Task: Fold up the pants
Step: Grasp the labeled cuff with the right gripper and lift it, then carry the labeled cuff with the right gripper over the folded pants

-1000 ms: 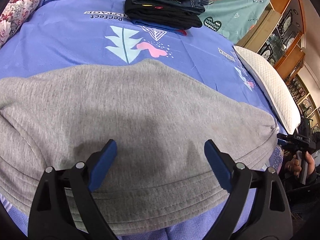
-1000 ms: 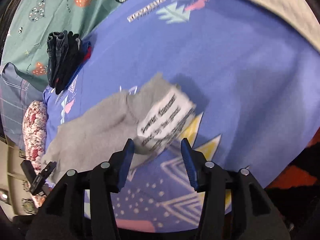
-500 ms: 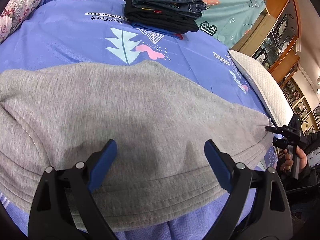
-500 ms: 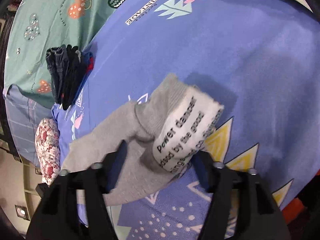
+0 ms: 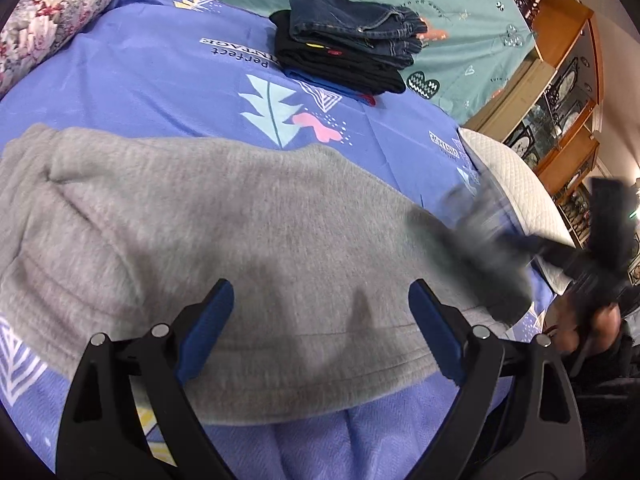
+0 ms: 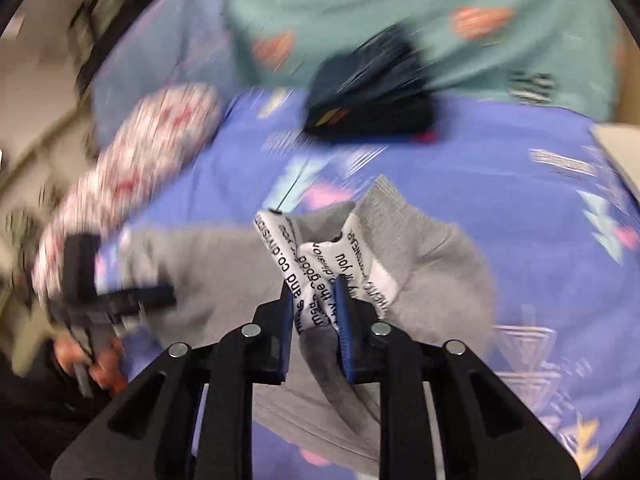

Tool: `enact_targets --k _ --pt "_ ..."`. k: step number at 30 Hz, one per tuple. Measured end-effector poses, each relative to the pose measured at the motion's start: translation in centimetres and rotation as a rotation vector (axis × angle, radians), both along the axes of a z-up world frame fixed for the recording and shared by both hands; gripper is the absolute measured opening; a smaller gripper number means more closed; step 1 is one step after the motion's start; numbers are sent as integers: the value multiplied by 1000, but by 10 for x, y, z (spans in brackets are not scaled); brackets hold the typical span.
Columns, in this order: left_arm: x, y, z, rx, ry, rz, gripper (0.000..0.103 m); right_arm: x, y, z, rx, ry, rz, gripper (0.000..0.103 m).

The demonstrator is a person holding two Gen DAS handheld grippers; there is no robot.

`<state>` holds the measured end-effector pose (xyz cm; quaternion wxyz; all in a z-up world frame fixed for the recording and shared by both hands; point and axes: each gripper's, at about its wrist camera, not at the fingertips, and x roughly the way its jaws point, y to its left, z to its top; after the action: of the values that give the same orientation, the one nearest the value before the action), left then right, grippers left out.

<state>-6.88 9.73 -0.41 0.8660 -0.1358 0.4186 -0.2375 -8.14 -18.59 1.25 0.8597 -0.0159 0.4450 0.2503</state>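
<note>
Grey sweatpants (image 5: 224,232) lie spread across the blue bedspread (image 5: 140,80). My left gripper (image 5: 320,320) is open and empty, hovering just above the near part of the grey fabric. My right gripper (image 6: 314,312) is shut on the white printed waistband (image 6: 316,280) of the pants and holds that end lifted and bunched; the rest of the pants (image 6: 432,248) trails away on the bed. The right gripper shows blurred at the right edge of the left wrist view (image 5: 592,264). The left gripper shows blurred in the right wrist view (image 6: 100,292).
A stack of folded jeans and dark pants (image 5: 348,44) sits at the far side of the bed, also in the right wrist view (image 6: 372,96). A floral pillow (image 5: 52,12) lies far left, a white pillow (image 5: 516,184) right. A wooden cabinet (image 5: 560,92) stands beyond.
My right gripper closed on the white waistband and swung it up and over the pants toward the left gripper. The left gripper stayed open and shifted slightly back.
</note>
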Motion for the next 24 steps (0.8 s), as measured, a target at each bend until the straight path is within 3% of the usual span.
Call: enact_targets --k 1,2,3,4,7,11,12,14,18,21,24 --pt "-2 2 1 0 -3 5 90 5 20 -27 -48 82 59 42" --pt "-7 5 3 3 -12 11 90 1 32 -45 -105 72 79 45" --pt "-8 8 4 5 -17 12 90 -7 37 -41 -137 6 100 48" --pt "-11 11 5 7 -23 16 90 -12 37 -35 -140 1 129 52" --pt "-10 19 3 -3 -10 31 91 -25 11 7 3 -19 156 52" --pt "-3 14 -2 -22 7 19 91 -24 -21 30 -104 -90 54 52" --pt "-3 12 -3 -21 9 12 91 -21 -24 27 -143 -83 36 51" --pt "-5 5 -3 -9 6 -6 91 -10 -26 7 -200 -19 37 36" --pt "-7 3 -1 2 -1 -6 91 -6 -12 -28 -325 38 93 36" --pt "-4 6 -3 -7 9 4 91 2 -13 -27 -315 36 92 35" --pt "-5 6 -2 -8 8 2 91 2 -12 -23 -308 22 117 13"
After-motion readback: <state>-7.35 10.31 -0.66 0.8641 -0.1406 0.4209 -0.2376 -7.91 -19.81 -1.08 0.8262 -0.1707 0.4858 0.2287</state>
